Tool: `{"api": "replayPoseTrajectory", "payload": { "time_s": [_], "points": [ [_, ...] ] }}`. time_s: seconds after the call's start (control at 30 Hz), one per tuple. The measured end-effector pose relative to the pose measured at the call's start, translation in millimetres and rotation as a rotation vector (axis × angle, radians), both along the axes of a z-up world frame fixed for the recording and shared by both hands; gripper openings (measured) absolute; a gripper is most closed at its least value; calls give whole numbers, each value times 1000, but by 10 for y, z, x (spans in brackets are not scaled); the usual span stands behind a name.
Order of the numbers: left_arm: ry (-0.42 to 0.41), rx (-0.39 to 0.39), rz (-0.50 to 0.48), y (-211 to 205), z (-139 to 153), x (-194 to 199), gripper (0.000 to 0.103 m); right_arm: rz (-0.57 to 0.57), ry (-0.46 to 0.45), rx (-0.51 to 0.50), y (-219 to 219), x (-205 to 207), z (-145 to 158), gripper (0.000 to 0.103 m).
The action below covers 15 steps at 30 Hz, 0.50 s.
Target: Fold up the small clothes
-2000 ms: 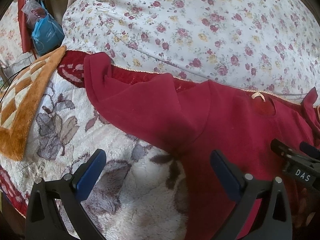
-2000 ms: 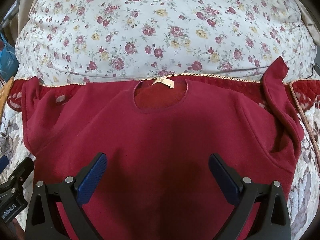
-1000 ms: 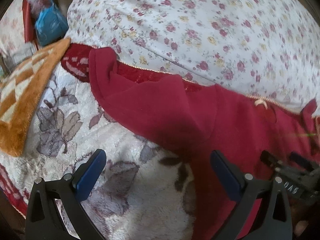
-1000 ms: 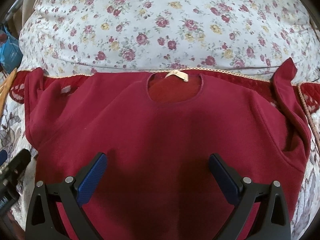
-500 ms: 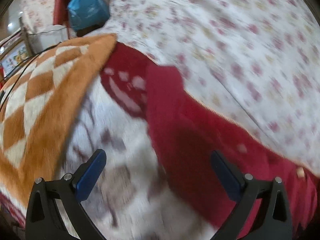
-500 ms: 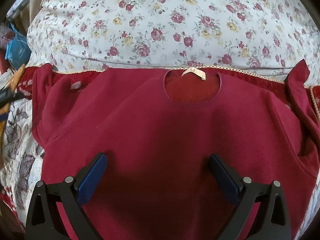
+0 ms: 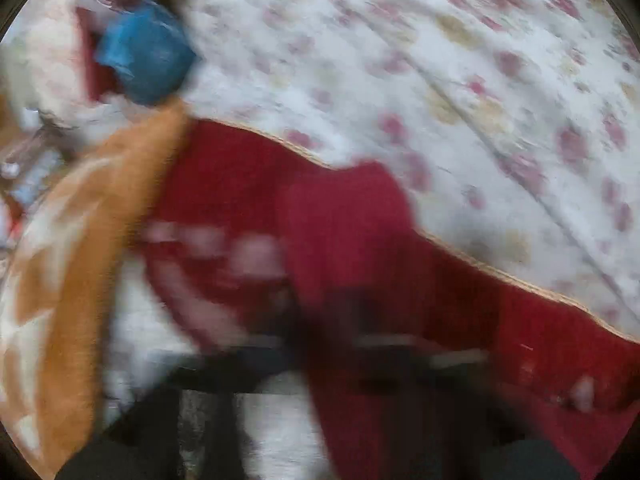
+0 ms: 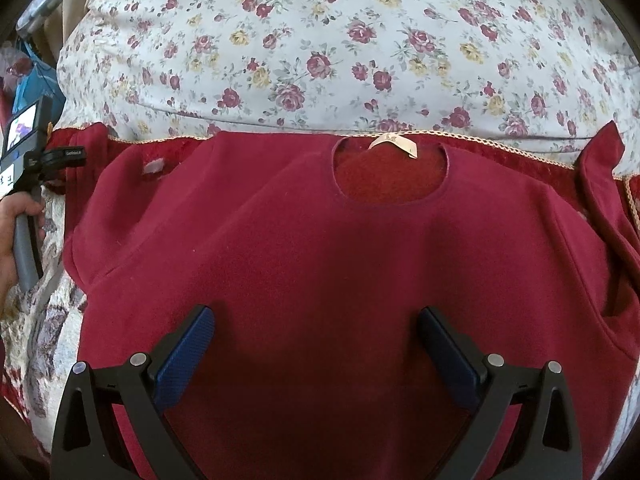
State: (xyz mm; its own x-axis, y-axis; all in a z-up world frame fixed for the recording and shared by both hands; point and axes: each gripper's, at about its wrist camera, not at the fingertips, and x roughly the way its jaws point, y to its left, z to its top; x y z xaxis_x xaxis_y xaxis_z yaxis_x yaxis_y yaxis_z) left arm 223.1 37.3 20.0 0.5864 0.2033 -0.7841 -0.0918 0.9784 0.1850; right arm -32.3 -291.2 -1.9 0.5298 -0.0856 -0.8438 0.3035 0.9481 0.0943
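A dark red sweater (image 8: 320,248) lies flat, front up, with its neck label (image 8: 394,144) at the far side. My right gripper (image 8: 316,340) hovers open over the sweater's lower middle, nothing between its blue pads. At the far left of the right wrist view, my left gripper (image 8: 74,152) reaches the end of the left sleeve. The left wrist view is heavily blurred: the left gripper (image 7: 324,320) shows as dark fingers closing together on the red sleeve (image 7: 348,216), with cloth between them.
A floral duvet (image 8: 320,40) bulges behind the sweater. A plush flowered blanket (image 8: 48,320) lies under it. An orange checked blanket (image 7: 80,240) and a blue bag (image 7: 144,60) sit to the left. A hand (image 8: 12,240) holds the left gripper's handle.
The left gripper swept left along the sweater to the sleeve end and its wide-open jaws came together there. The right gripper stayed open over the sweater.
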Motion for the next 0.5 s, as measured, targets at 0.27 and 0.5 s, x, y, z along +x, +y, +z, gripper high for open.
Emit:
{"api": "replayPoseTrajectory", "payload": {
  "time_s": [0.27, 0.5],
  "points": [
    [-21, -305, -81, 156, 430, -376, 6, -2, -11, 20, -16, 1, -8, 103],
    [-71, -409, -359, -508, 1108, -1220, 6, -45, -68, 37, -168, -211, 207, 103]
  ]
}}
